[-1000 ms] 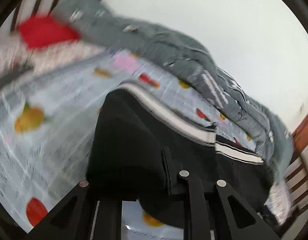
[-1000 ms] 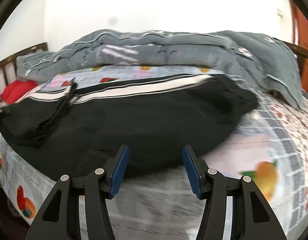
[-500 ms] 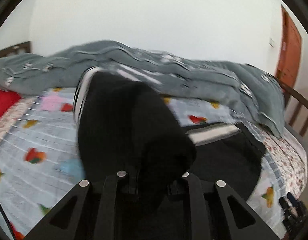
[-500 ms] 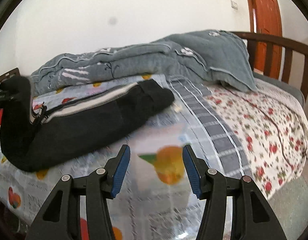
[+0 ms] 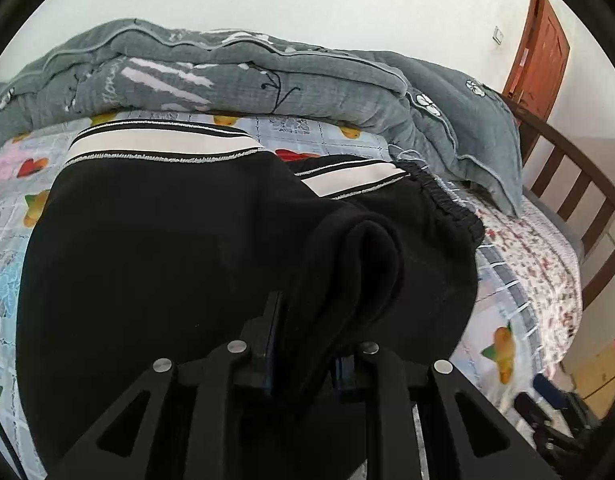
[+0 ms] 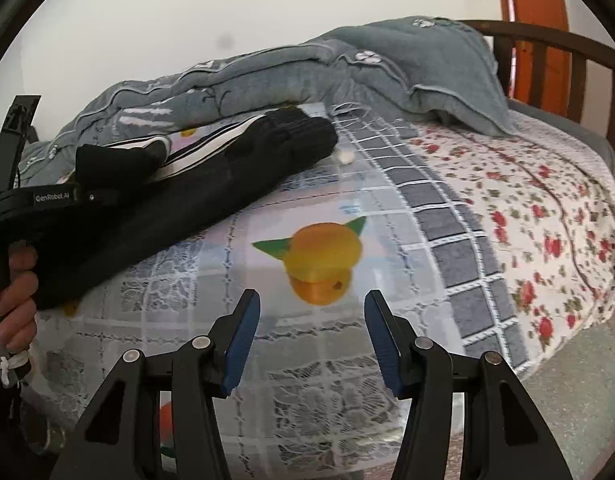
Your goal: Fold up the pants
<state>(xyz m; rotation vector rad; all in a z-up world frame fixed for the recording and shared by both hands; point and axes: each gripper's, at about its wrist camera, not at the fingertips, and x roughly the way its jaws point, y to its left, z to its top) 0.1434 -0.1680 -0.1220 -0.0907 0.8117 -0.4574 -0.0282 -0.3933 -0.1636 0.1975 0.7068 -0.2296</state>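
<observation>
my left tool (image 5: 303,344) pinching the pants (image 5: 167,248) hem, now carried across onto the waistband: fold nearly laid. right tool (image 6: 312,338) spread, idle.

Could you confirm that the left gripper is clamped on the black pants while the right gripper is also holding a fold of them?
Not quite. The left gripper is indeed clamped on the black pants, but the right gripper holds nothing: the right wrist view shows its jaws apart, with only the bedsheet behind them and the pants lying off to the left.
</observation>
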